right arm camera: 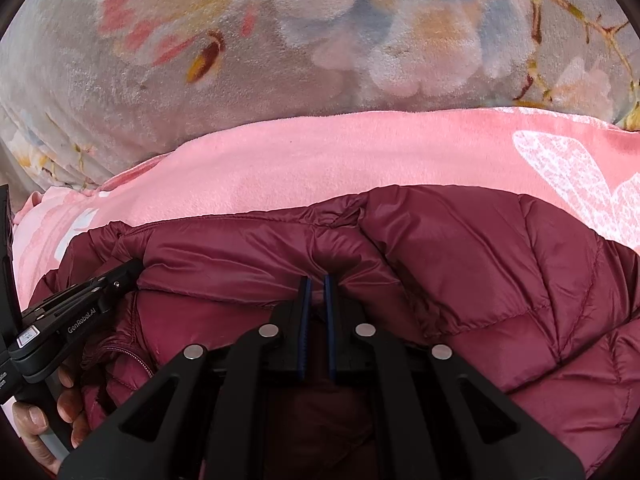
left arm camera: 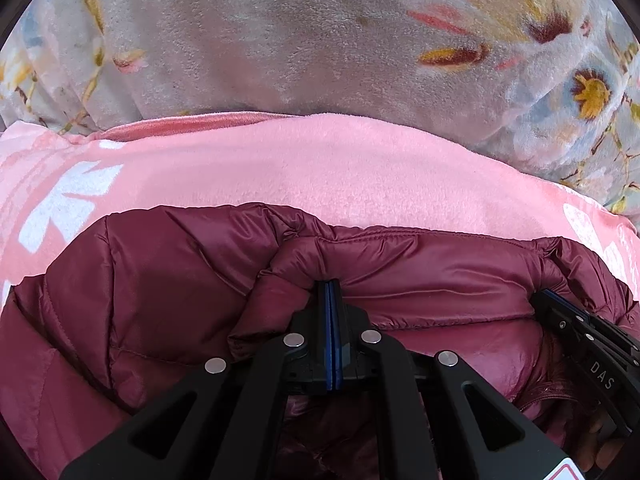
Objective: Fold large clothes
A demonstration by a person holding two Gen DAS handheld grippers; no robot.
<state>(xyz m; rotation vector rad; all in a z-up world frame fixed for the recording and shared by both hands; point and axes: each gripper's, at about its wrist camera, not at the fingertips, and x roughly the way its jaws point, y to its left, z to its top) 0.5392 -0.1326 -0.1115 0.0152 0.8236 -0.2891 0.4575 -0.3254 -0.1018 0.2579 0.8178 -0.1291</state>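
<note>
Both grippers clamped on the top edge of a maroon puffer jacket (left arm camera: 420, 276)

Laid on a pink fleece blanket (left arm camera: 340, 168), the jacket's top hem short of that blanket's far edge, leaving a bare pink strip beyond the hem; past the pink edge, open grey floral plush blanket (left arm camera: 260, 40). Left gripper (left arm camera: 333, 286) closed tight on a gathered fold of the hem, pads together on the fabric. Right gripper (right arm camera: 317, 280) pinching the hem just along from it, shell bunched between the blue pads. Glossy quilted nylon, puffed in stitched panels, creased at both grips, zipper showing near the left hand (right arm camera: 44, 412)
</note>
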